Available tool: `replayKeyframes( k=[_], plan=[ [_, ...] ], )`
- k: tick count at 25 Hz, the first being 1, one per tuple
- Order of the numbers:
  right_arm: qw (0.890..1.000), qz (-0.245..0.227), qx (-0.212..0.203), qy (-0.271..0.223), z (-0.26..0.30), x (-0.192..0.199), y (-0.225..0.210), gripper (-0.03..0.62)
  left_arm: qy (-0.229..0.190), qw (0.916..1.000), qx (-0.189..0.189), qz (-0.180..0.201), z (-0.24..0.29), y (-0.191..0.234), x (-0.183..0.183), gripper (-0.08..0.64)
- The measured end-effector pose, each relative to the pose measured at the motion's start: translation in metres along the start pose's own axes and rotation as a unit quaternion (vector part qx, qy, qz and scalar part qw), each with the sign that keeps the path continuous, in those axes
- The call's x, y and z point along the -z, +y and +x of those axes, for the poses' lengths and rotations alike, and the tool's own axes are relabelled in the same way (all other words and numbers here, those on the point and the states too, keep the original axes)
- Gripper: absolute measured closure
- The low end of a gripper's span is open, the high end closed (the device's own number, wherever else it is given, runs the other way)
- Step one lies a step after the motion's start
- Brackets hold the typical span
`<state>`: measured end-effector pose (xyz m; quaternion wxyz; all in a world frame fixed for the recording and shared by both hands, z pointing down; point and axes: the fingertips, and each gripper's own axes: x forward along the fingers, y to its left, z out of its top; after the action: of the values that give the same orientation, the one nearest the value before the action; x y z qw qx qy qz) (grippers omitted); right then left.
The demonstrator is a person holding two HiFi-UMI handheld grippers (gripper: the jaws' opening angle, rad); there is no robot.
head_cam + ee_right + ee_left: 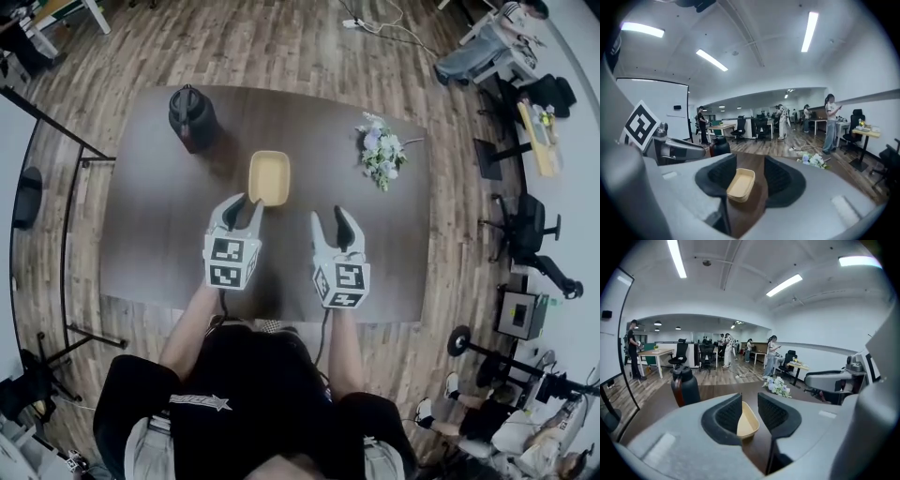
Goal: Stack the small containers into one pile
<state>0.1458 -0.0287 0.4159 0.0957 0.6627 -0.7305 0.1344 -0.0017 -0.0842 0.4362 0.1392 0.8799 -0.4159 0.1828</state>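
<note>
The empty left tool [246, 202], narrowly parted, and the wider-open right tool [331, 216] should be drawn clear of the container pile [269, 177] without it being nudged.

Centre frame, the container [269, 177] is showing pale yellow-tan. The table [150, 234] is reading dark brown, and the floor [253, 42] is showing grey-brown wood planks. Upper left, the jug [191, 117] is looking black with a dark red handle. Upper right, the flowers [382, 152] are showing white, lavender and green. The left gripper [244, 202] and right gripper [330, 216] are showing light grey bodies, black pads and black-and-white square markers.
</note>
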Motion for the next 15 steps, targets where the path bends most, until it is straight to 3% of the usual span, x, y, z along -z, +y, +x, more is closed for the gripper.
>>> replayKeyframes(
  k=[5, 15],
  plan=[
    [0.999, -0.017, 0.004, -0.040, -0.057, -0.015, 0.005, 0.477, -0.051, 0.9985, -0.008, 0.019, -0.054, -0.031, -0.020, 0.497],
    [0.994, -0.042, 0.005, -0.100, -0.169, -0.024, 0.024, 0.562, -0.101, 0.9933, -0.027, 0.048, -0.157, -0.093, -0.017, 0.549]
  ],
)
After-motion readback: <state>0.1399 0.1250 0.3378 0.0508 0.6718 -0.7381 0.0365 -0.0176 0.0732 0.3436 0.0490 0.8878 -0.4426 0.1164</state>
